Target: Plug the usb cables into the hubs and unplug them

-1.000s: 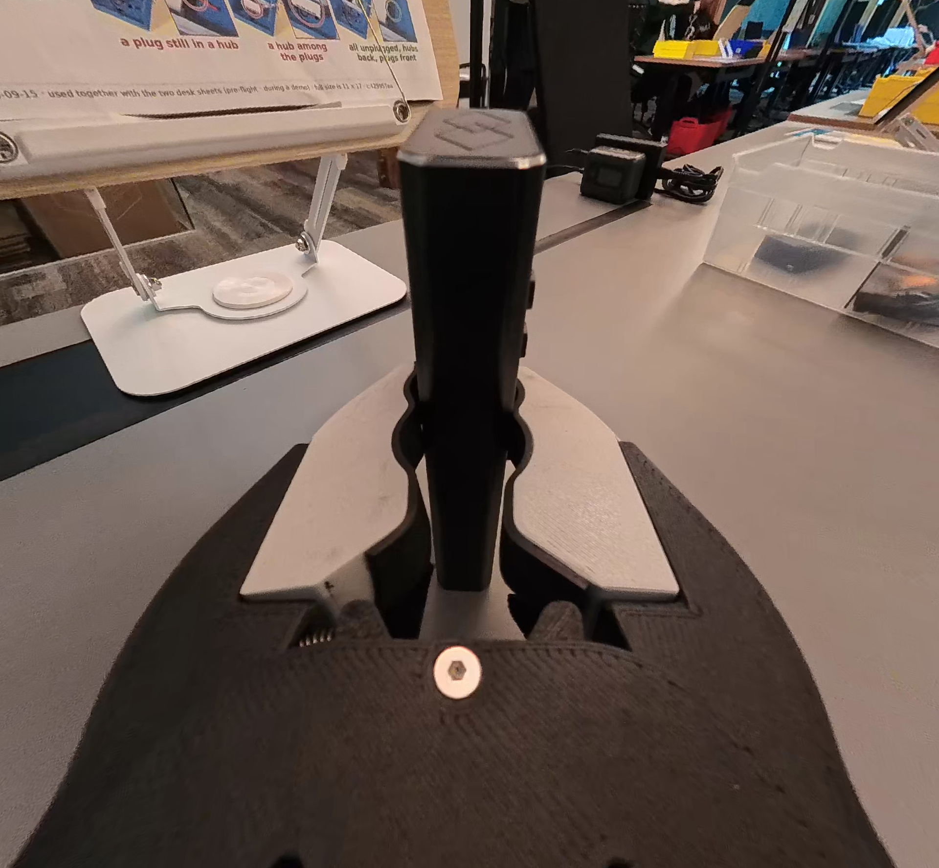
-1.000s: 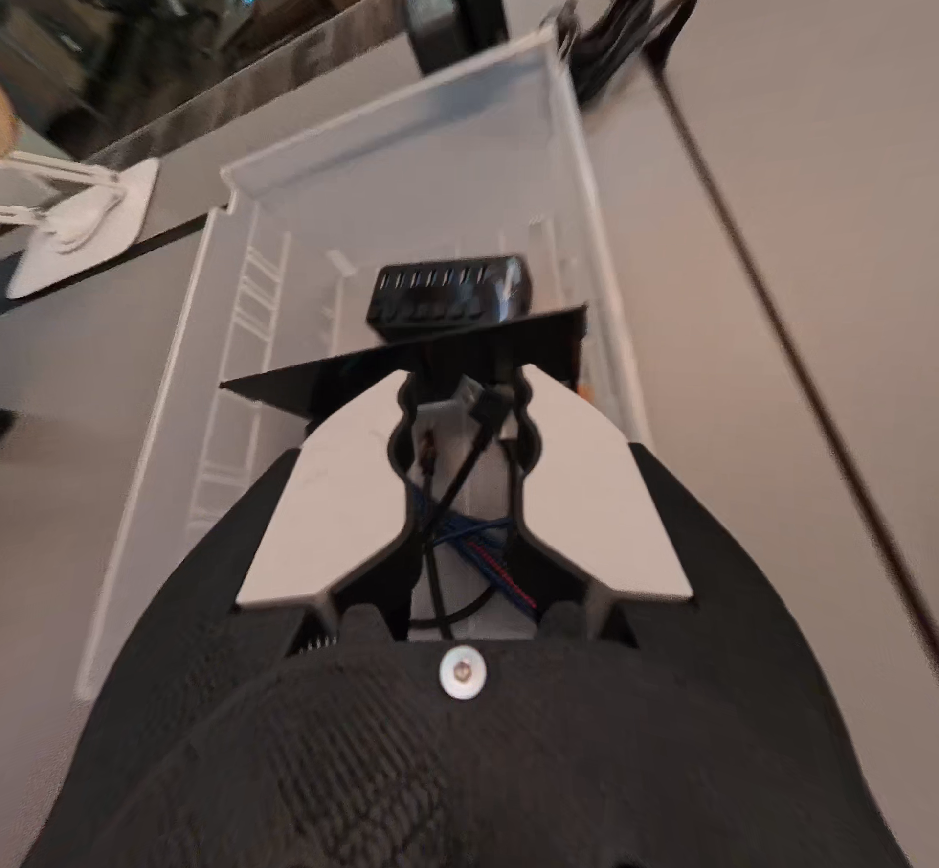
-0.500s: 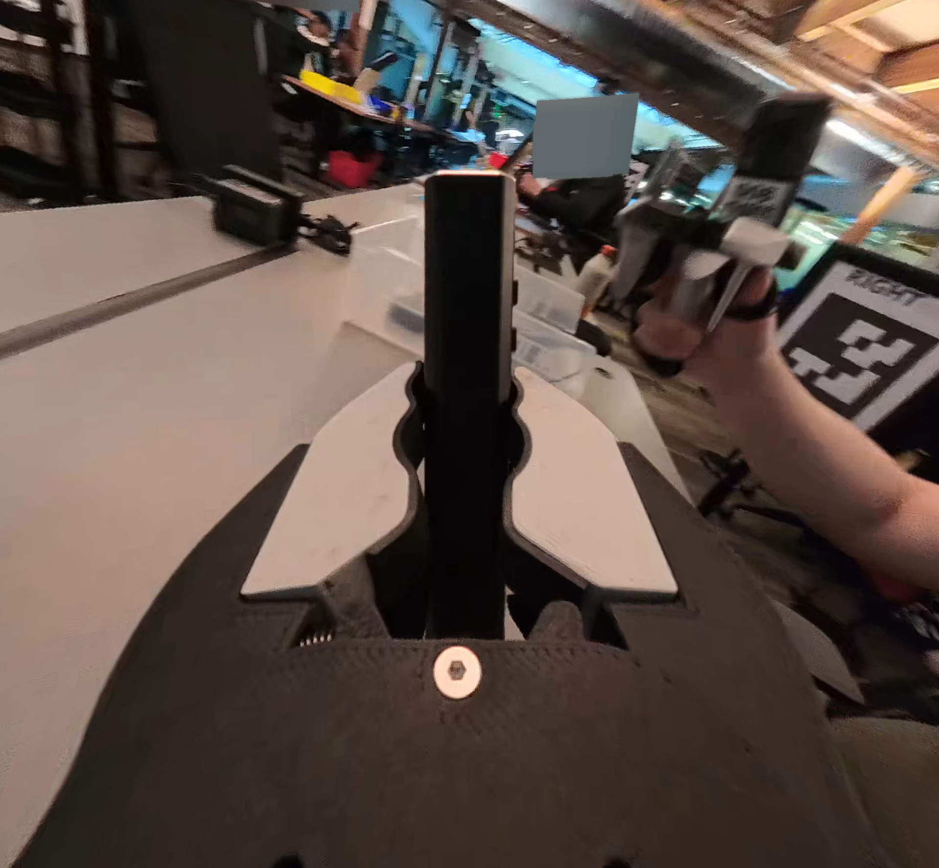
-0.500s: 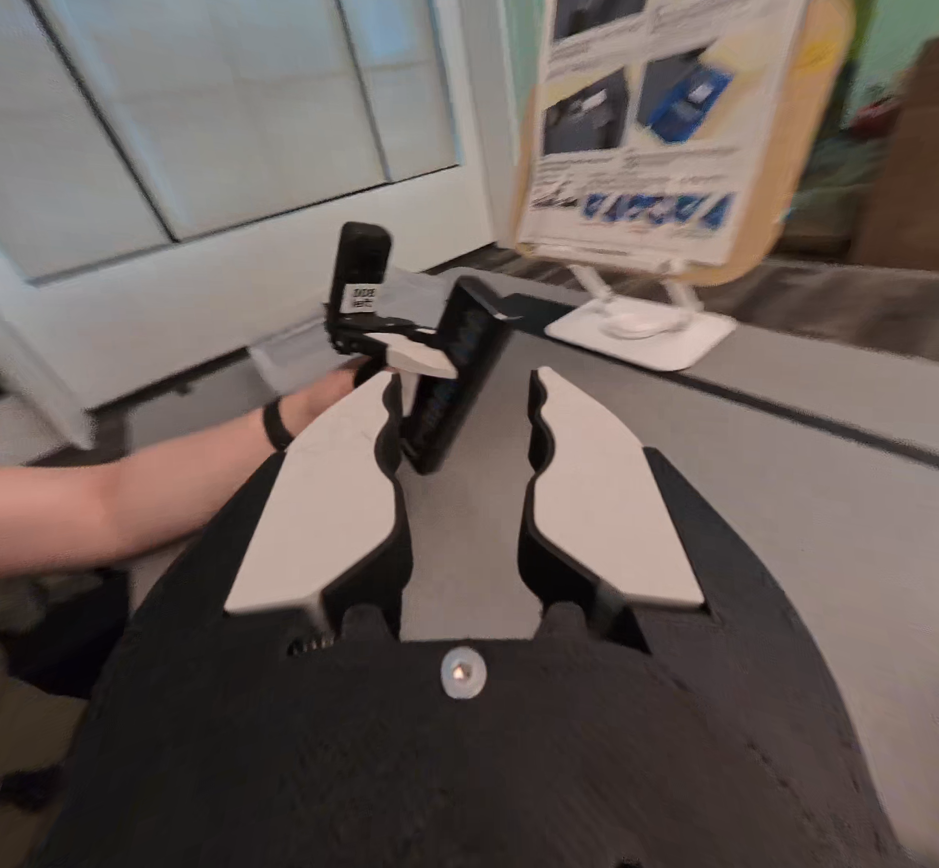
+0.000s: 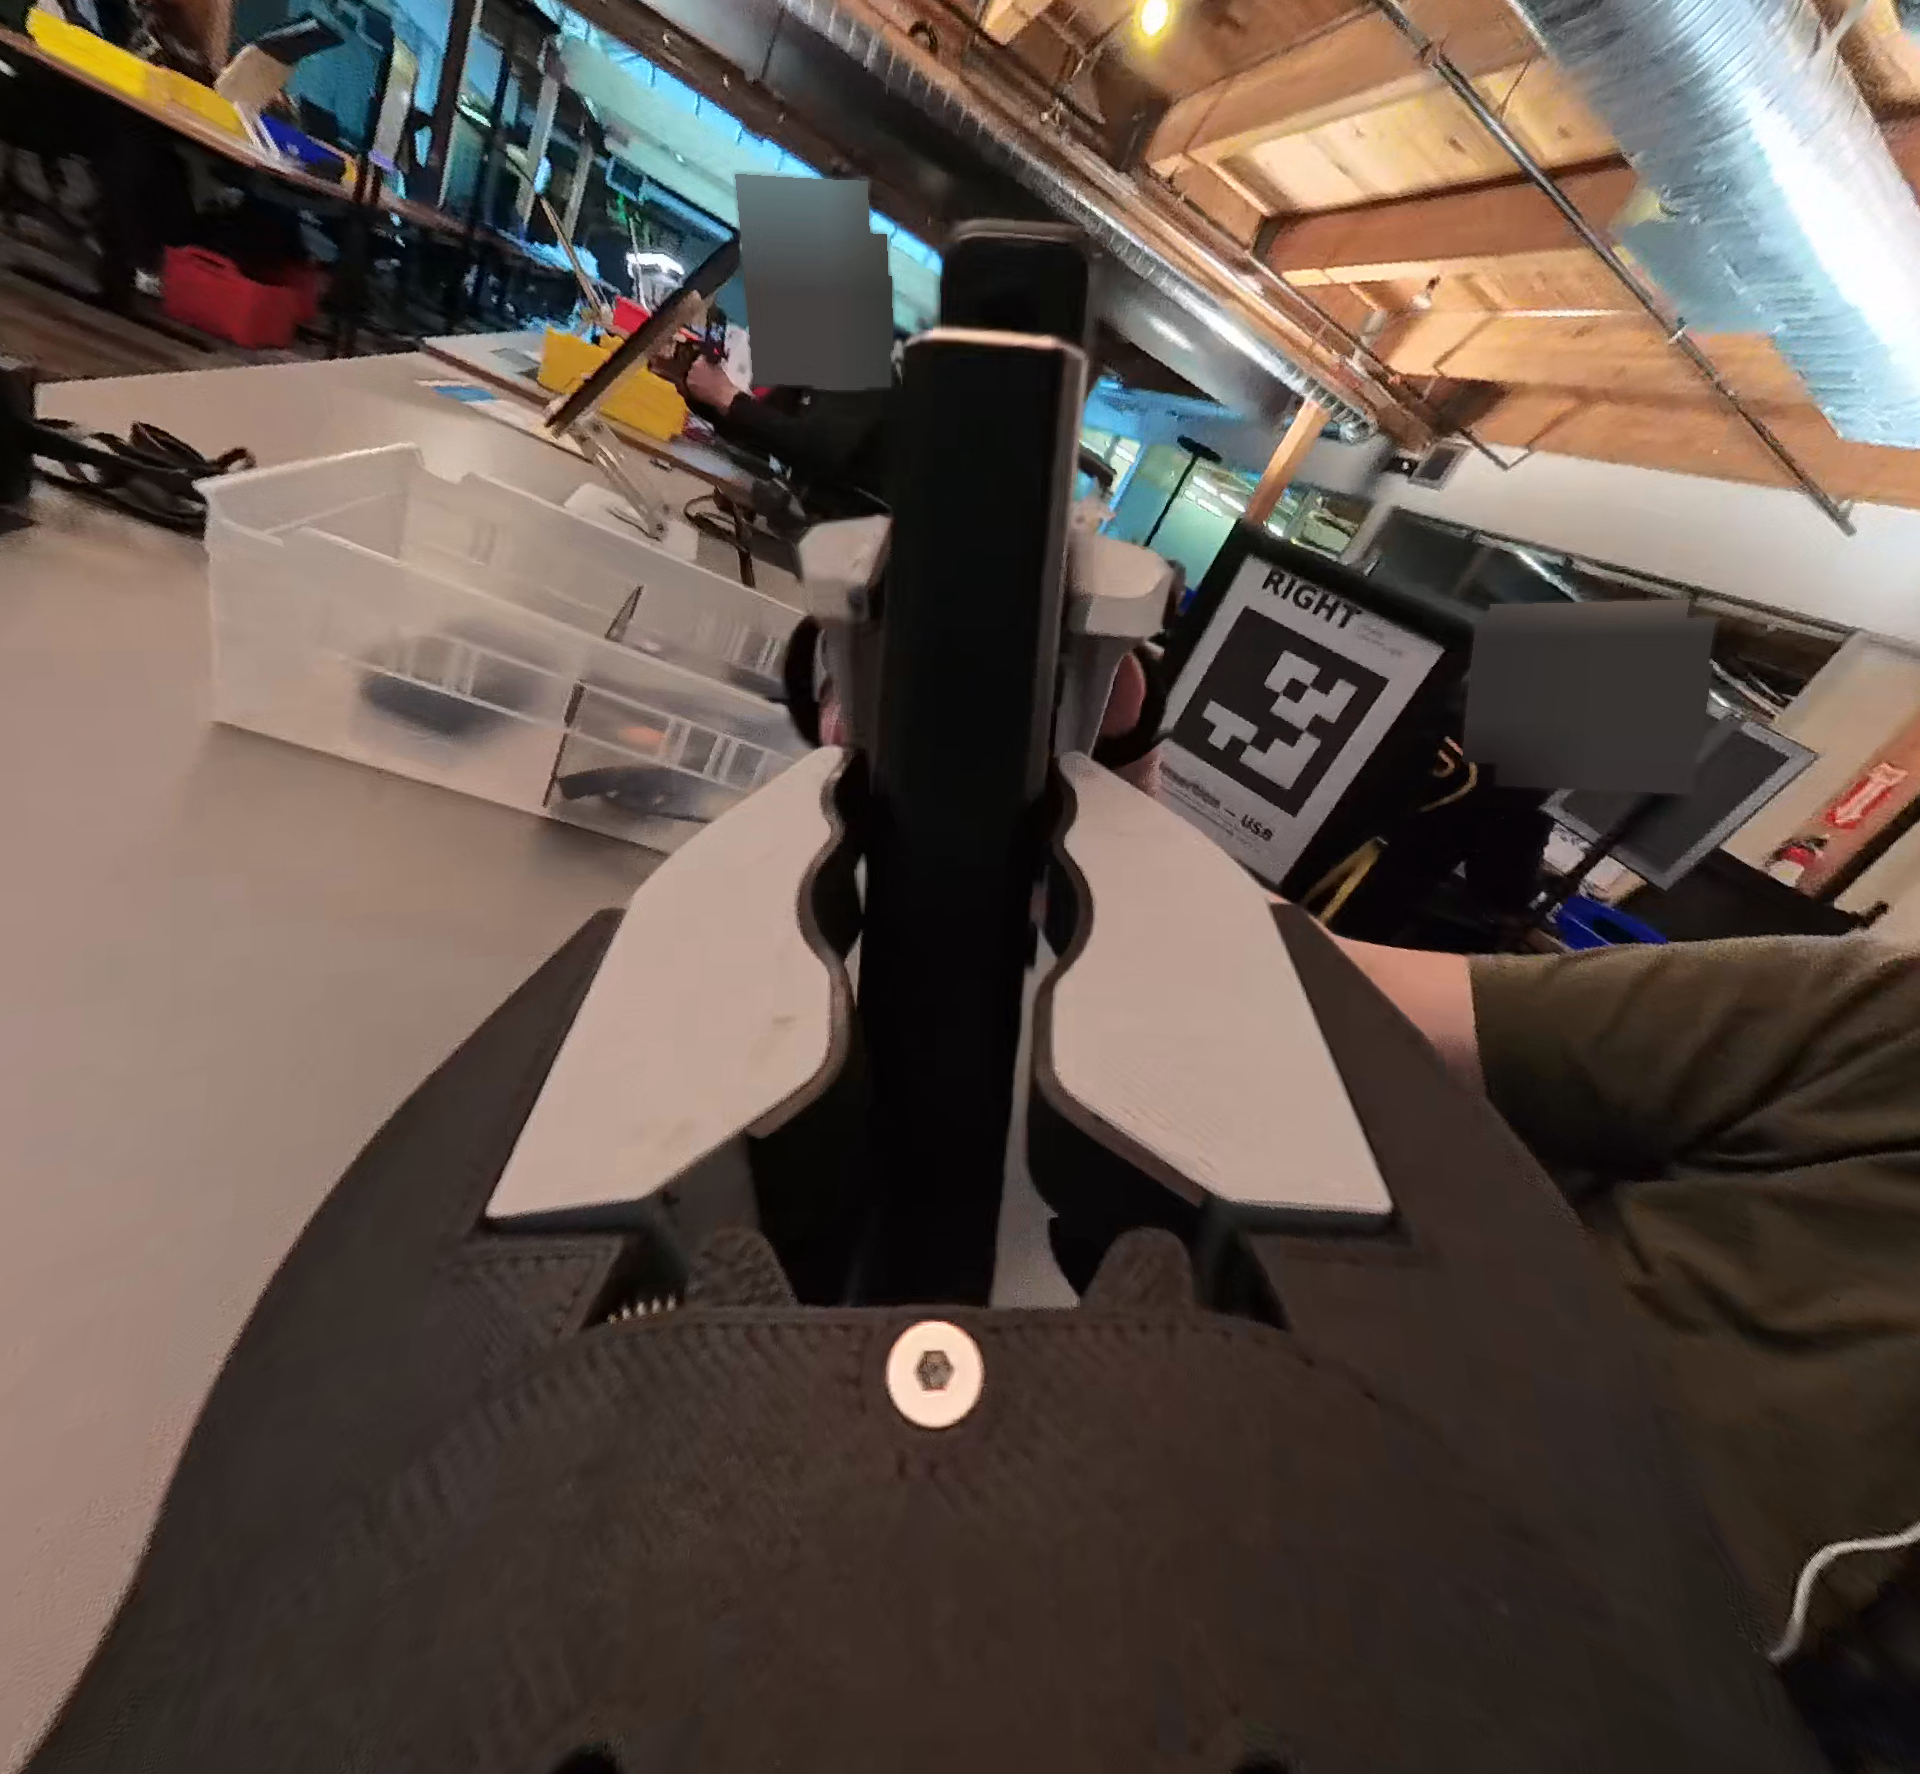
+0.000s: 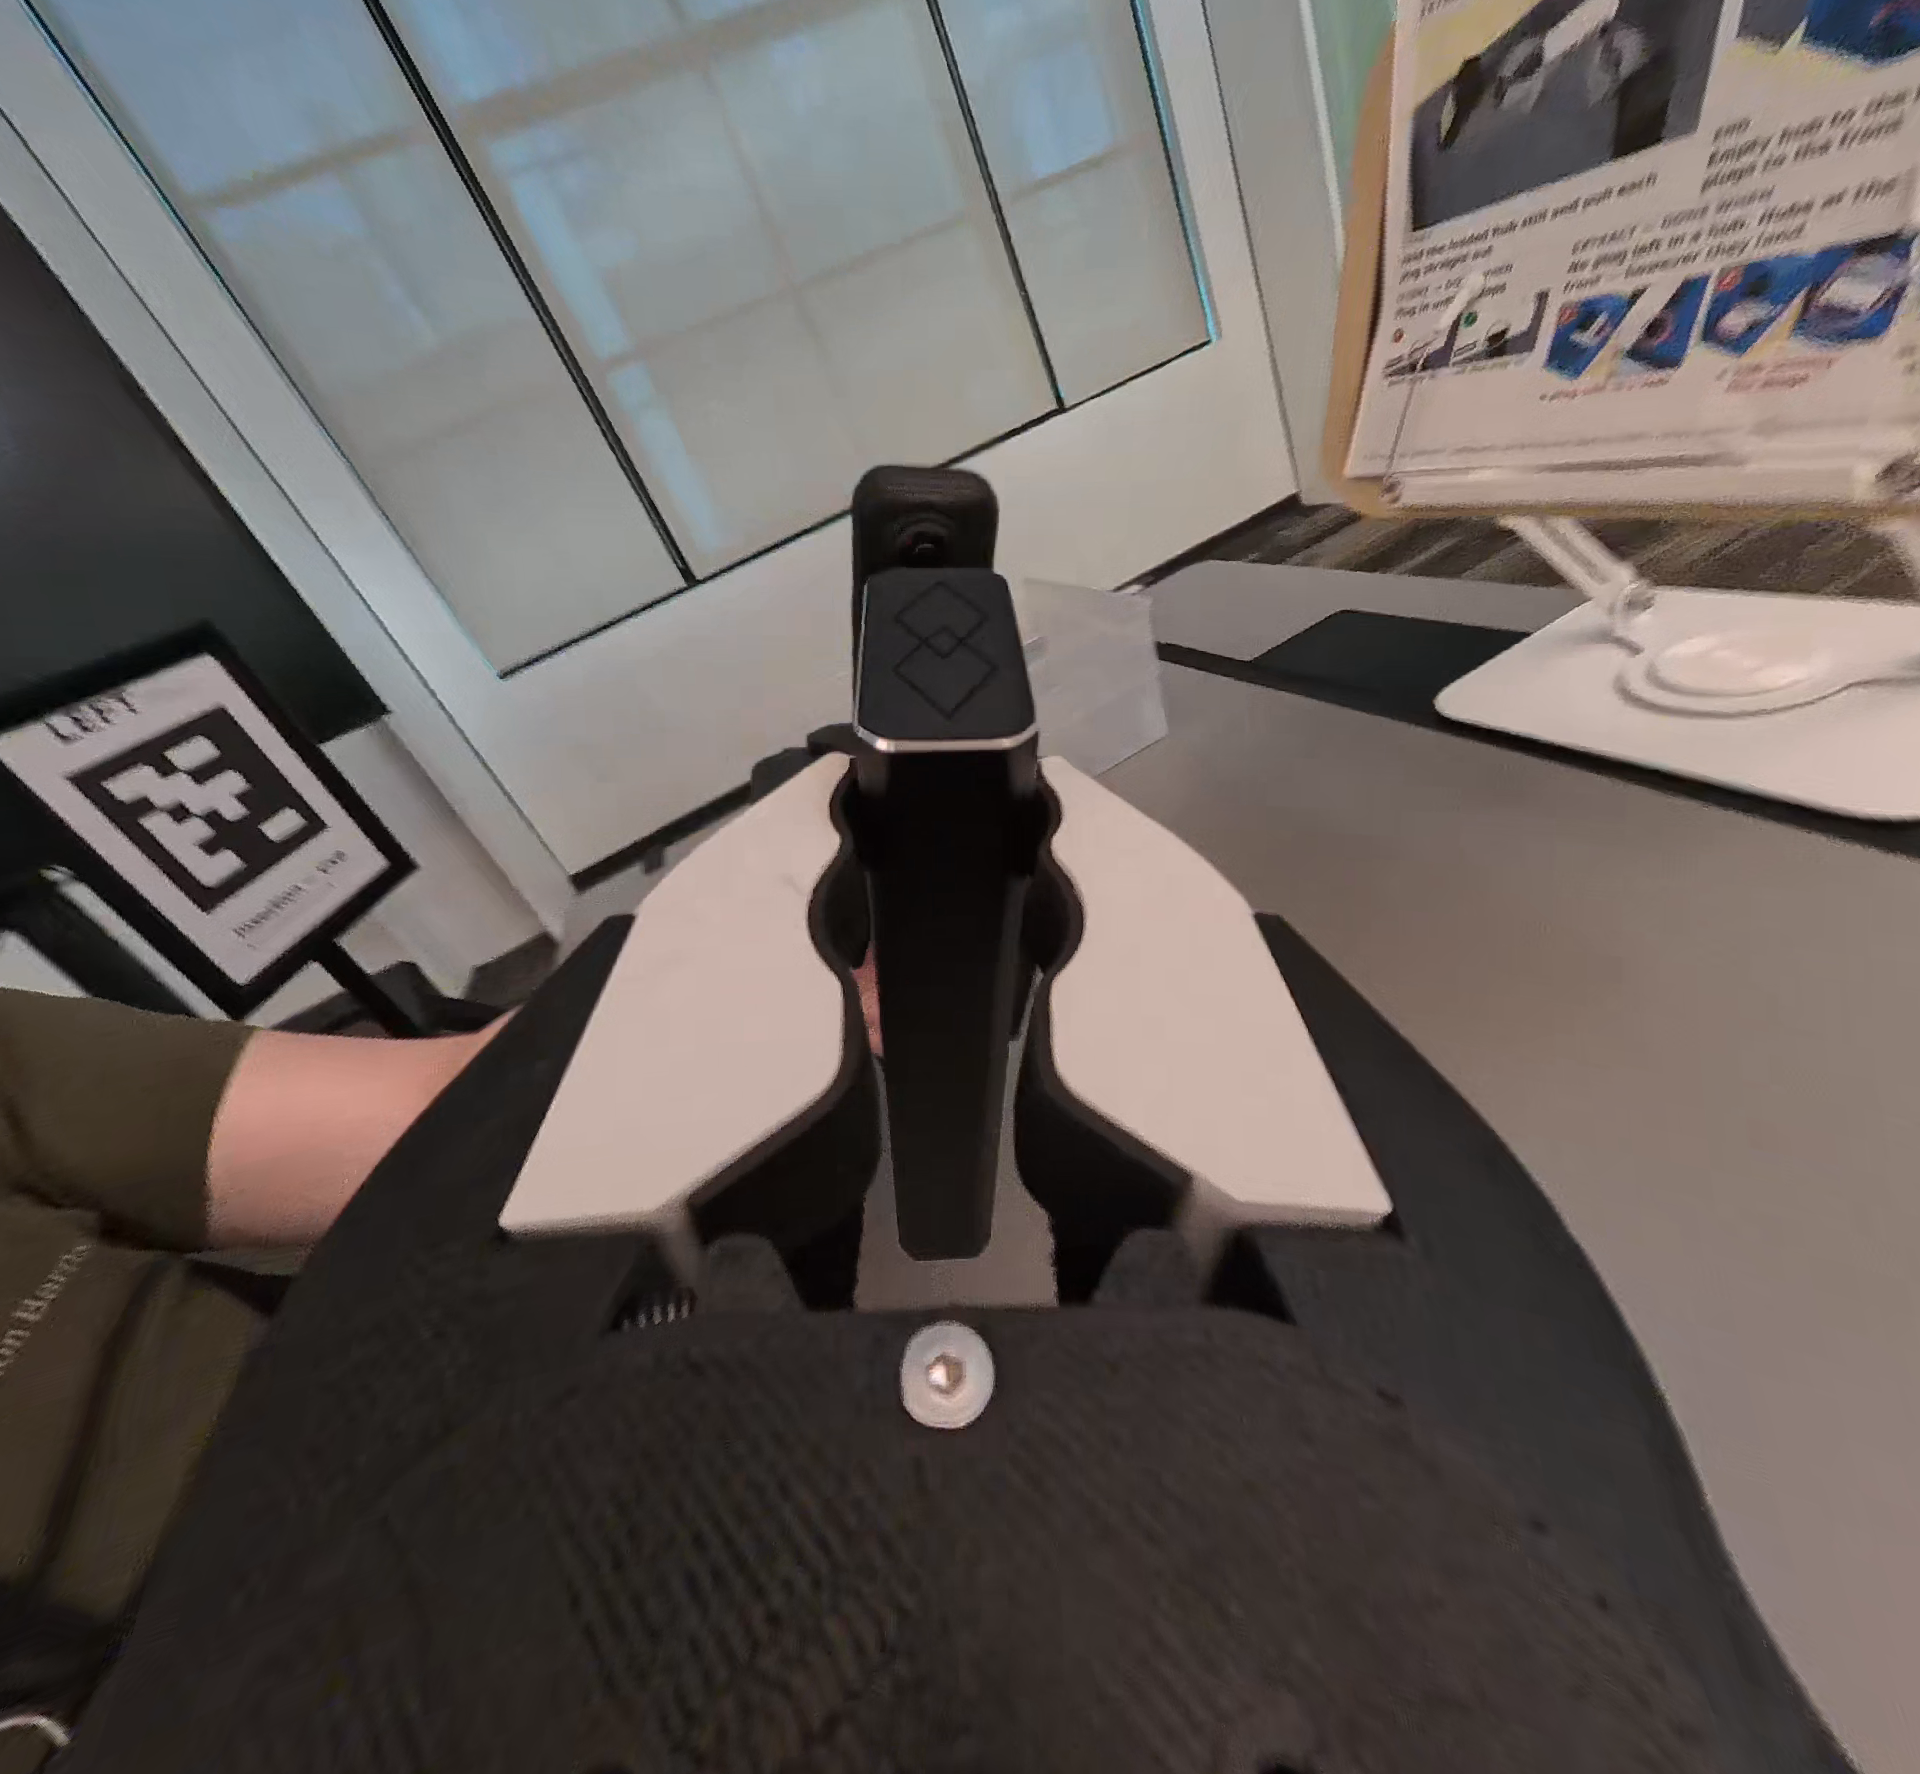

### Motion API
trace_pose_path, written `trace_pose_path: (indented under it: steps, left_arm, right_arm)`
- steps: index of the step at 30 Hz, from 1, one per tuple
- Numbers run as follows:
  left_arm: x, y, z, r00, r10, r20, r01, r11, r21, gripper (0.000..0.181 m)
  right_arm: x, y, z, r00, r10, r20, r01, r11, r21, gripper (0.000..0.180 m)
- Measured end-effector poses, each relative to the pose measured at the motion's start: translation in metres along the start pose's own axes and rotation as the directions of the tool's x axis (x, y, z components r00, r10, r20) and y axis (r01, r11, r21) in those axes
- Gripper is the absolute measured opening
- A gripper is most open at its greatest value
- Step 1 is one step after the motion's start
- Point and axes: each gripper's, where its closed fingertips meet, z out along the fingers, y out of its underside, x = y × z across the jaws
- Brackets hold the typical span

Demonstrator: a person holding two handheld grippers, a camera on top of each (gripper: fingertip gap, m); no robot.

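Currently: hub [image 5: 971,685] clamped at both ends by left claw [image 5: 951,789] and right claw [image 6: 940,789], above bench [image 5: 260,893]. Step: handover. Next: one claw releases.

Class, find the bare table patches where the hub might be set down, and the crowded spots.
Bare: grey table before the clear bin; also before the white stand base. Crowded: the bin, and black cables behind it.

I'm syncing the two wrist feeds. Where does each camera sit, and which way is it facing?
Left wrist view: on the left gripper, looking across the table past a clear bin; its fingers clamp the black hub; the right sleeve shows.
Right wrist view: on the right gripper, facing windows and an instruction board; the left forearm shows.
Shared: the hub, gripped from opposite ends.
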Motion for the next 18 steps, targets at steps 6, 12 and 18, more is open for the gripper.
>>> trace_pose_path:
  steps: [6,12,18]
  left_arm:
    - [-0.025,-0.014,-0.032,0.97,0.126,0.207,-0.125,0.992,-0.018,0.045]
    - [-0.009,-0.034,-0.05,0.984,0.082,0.157,-0.086,0.996,0.022,0.032]
    - [0.011,-0.047,-0.056,0.977,0.144,0.156,-0.147,0.989,0.01,0.028]
  right_arm:
    - [0.028,-0.089,-0.063,0.947,-0.227,-0.226,0.22,0.974,-0.055,0.027]
    - [0.125,-0.127,-0.172,0.574,-0.759,-0.306,0.419,0.594,-0.687,0.028]
    - [0.219,-0.035,-0.254,0.668,-0.735,-0.118,0.051,0.204,-0.978,0.027]
